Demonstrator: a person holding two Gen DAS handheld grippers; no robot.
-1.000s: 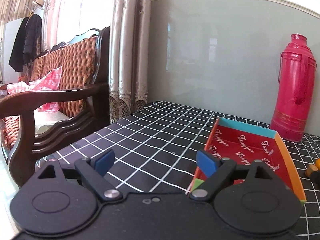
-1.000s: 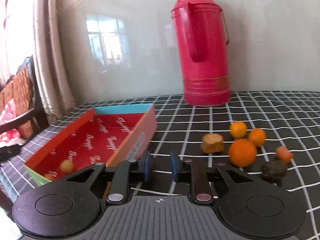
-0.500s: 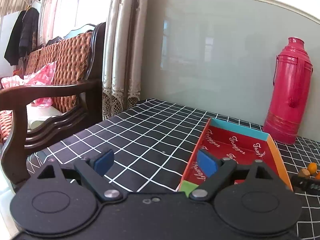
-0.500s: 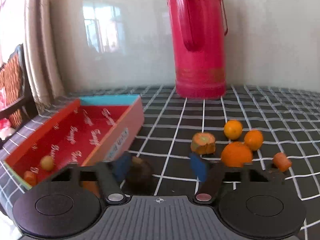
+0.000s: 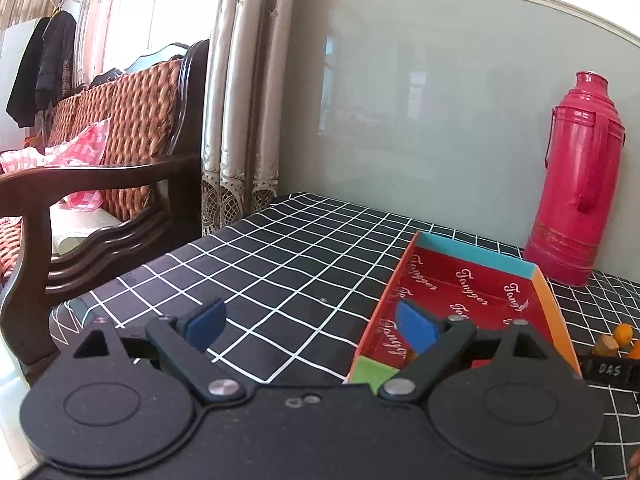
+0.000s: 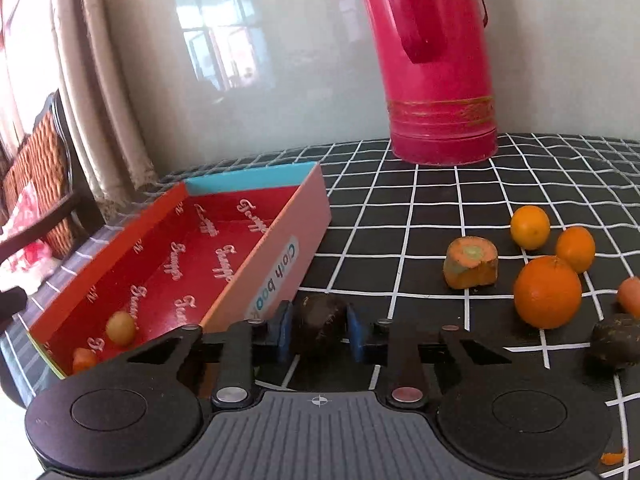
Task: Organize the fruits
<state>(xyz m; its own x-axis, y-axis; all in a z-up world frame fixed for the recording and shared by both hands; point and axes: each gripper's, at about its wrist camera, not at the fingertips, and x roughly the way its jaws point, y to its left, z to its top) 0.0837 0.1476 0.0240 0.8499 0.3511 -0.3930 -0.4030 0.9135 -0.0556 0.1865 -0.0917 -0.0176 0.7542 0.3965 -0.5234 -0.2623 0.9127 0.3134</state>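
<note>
My right gripper (image 6: 319,334) is shut on a dark brown round fruit (image 6: 318,330), just right of the red box (image 6: 280,256). The box holds a small yellow fruit (image 6: 121,327) and a carrot piece (image 6: 84,360) at its near end. On the cloth to the right lie a carrot stub (image 6: 471,263), a large orange (image 6: 547,292), two small oranges (image 6: 530,227) (image 6: 575,249), another carrot piece (image 6: 630,296) and a second dark fruit (image 6: 616,342). My left gripper (image 5: 310,326) is open and empty, left of the box (image 5: 552,304).
A tall pink thermos (image 6: 436,60) stands at the back by the wall, also in the left wrist view (image 5: 576,208). The black checked tablecloth (image 5: 280,272) ends at its left edge beside a wooden sofa (image 5: 100,184) and curtains (image 5: 240,100).
My right gripper opened, moved down around the dark fruit beside the box and shut on it. My left gripper shifted slightly and stayed open.
</note>
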